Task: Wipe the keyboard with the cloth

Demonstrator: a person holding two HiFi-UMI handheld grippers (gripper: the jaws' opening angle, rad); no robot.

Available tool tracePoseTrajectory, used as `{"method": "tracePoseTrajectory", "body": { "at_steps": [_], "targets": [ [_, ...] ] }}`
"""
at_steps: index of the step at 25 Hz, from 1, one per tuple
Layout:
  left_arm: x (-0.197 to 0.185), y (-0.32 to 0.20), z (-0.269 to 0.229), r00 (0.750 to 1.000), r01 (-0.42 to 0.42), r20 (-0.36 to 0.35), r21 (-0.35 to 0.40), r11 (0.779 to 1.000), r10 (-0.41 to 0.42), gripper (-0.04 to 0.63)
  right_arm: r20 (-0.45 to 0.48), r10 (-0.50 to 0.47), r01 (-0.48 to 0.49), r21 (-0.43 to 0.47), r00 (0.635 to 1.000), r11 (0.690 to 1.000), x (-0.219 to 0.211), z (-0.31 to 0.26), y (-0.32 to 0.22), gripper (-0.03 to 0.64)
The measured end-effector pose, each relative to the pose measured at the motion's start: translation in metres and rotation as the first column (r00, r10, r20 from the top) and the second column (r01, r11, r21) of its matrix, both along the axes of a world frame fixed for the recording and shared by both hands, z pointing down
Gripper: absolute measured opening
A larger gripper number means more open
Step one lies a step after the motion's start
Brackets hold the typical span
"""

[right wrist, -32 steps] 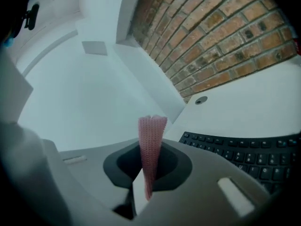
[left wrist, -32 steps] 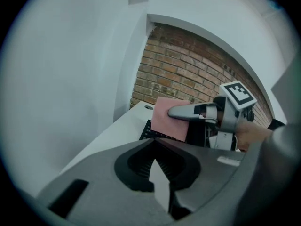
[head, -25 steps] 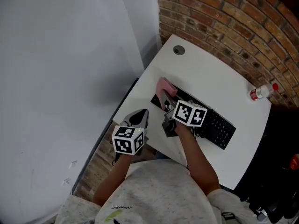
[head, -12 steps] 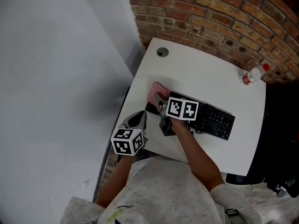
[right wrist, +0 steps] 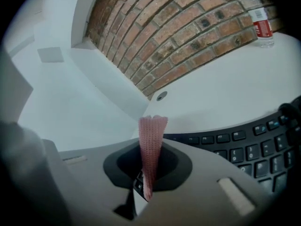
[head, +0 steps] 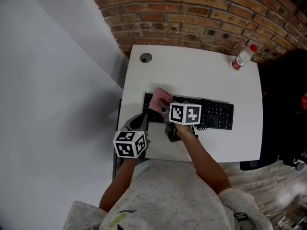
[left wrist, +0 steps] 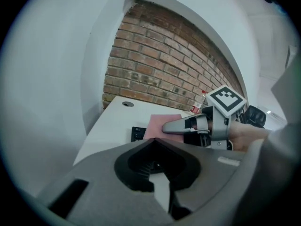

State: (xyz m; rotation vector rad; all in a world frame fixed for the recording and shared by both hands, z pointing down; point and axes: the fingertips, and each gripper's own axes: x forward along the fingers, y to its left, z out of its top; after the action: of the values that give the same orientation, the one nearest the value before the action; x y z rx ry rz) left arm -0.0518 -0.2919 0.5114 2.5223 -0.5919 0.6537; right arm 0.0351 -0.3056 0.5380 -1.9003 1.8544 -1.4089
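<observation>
The right gripper (right wrist: 149, 175) clamps the pink cloth (right wrist: 152, 140) at the nine o'clock end of the keyboard (head: 218, 115).
The cloth seems soft and limp; hold it by a bunched fold; left gripper (left wrist: 159, 172), seven o'clock, jaws together, empty.

Person viewed from above: a light grey speckled shirt (head: 165, 193) bearing a small yellow-green mark with script lettering (head: 119, 218) near its lower left, the forearms uncovered. Left claw (head: 144, 118): a grey moulded shell tapering to a point, with a dark heart-shaped recess (left wrist: 157, 166) behind the jaws and a white cube (head: 129, 143) printed with black square markers. Right claw (left wrist: 167, 126): the same grey shell with black fittings, a pale rectangular tab (right wrist: 233, 194) and a like marker cube (head: 185, 114).
</observation>
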Motion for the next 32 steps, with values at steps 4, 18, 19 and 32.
{"method": "tracePoseTrajectory", "body": {
  "at_steps": [4, 18, 19, 32],
  "targets": [
    [0.016, 0.006, -0.001, 0.998, -0.057, -0.008, -0.002, 0.998, 0.057, -0.003, -0.023, 0.043, -0.043, -0.009, 0.999, 0.999, 0.015, 0.000, 0.012, 0.025],
    [0.059, 0.039, 0.000, 0.976, -0.218, -0.012, 0.002, 0.976, 0.218, -0.003, -0.086, 0.157, -0.160, -0.028, 0.984, 0.987, 0.061, -0.004, 0.062, 0.025],
    [0.062, 0.042, 0.001, 0.973, -0.229, -0.012, 0.000, 0.974, 0.229, -0.003, -0.093, 0.165, -0.168, -0.033, 0.982, 0.985, 0.066, -0.005, 0.067, 0.025],
    [0.096, 0.075, 0.002, 0.943, -0.332, -0.021, -0.011, 0.943, 0.332, -0.003, -0.148, 0.265, -0.275, -0.052, 0.953, 0.960, 0.111, -0.013, 0.122, 0.025]
  ]
}}
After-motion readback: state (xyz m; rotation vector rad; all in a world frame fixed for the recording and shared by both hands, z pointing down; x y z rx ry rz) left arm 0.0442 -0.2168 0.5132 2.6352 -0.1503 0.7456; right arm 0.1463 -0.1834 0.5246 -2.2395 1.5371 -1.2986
